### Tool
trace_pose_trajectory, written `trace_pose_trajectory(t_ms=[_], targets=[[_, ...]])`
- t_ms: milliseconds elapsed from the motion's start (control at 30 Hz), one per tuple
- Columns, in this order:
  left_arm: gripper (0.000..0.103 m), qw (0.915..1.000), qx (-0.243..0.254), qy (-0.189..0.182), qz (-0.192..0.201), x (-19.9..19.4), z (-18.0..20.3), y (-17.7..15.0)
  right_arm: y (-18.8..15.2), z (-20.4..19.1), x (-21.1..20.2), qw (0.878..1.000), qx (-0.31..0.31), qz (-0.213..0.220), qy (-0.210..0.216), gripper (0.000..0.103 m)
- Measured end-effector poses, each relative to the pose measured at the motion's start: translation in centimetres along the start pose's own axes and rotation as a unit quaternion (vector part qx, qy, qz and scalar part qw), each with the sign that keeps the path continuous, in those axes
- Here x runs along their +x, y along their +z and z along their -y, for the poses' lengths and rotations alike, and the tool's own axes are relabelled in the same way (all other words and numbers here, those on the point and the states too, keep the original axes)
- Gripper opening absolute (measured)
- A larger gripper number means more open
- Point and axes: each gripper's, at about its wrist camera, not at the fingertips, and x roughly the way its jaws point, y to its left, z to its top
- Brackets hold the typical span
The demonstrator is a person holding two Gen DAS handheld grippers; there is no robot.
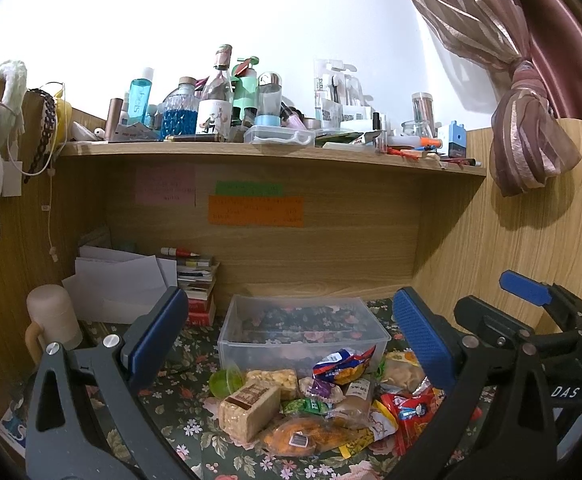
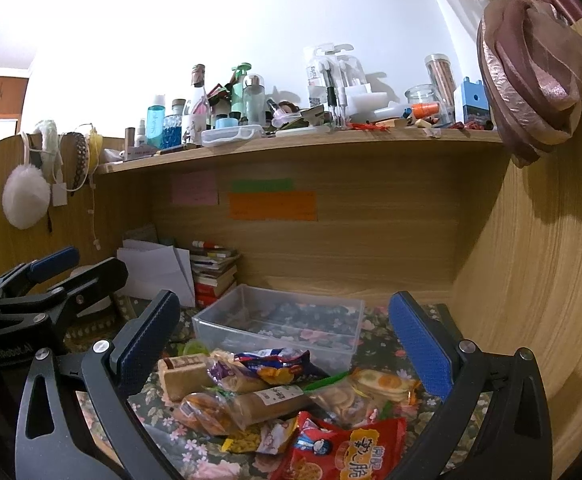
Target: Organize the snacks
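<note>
A pile of wrapped snacks [image 1: 315, 408] lies on the floral tablecloth, in front of a clear plastic box [image 1: 303, 330] that holds nothing. The pile shows in the right wrist view [image 2: 275, 400] too, with a red packet [image 2: 343, 452] nearest and the box [image 2: 279, 320] behind. A green jelly cup [image 1: 227, 380] sits at the pile's left. My left gripper [image 1: 291, 344] is open and empty, above the pile. My right gripper [image 2: 287, 344] is open and empty, also above the pile. The right gripper shows at the right of the left wrist view [image 1: 531, 312].
A wooden desk hutch surrounds the table; its shelf [image 1: 251, 148] is crowded with bottles and boxes. Papers and stacked books [image 1: 195, 280] stand at the back left, with a pale mug [image 1: 51, 316] beside them. A tied curtain [image 1: 531, 140] hangs at the right.
</note>
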Motion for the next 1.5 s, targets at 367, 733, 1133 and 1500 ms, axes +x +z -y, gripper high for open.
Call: trace_pose_trajectory(t_ms=[367, 733, 1133, 1500], targets=[[0.103, 1.0, -0.001, -0.003, 0.003, -0.1, 0.18, 0.05, 0.19, 0.12, -0.3, 1.0, 0.002, 0.005, 0.0, 0.103], [0.103, 1.0, -0.003, -0.004, 0.001, -0.03, 0.27, 0.03, 0.18, -0.24, -0.24, 1.0, 0.001, 0.001, 0.003, 0.103], [0.103, 1.0, -0.005, -0.002, -0.001, 0.18, 0.15, -0.16, 0.12, -0.2, -0.09, 1.0, 0.005, -0.003, 0.003, 0.103], [0.103, 1.0, -0.008, -0.006, -0.002, 0.29, -0.02, -0.29, 0.1, -0.06, 0.03, 1.0, 0.005, -0.007, 0.004, 0.103]])
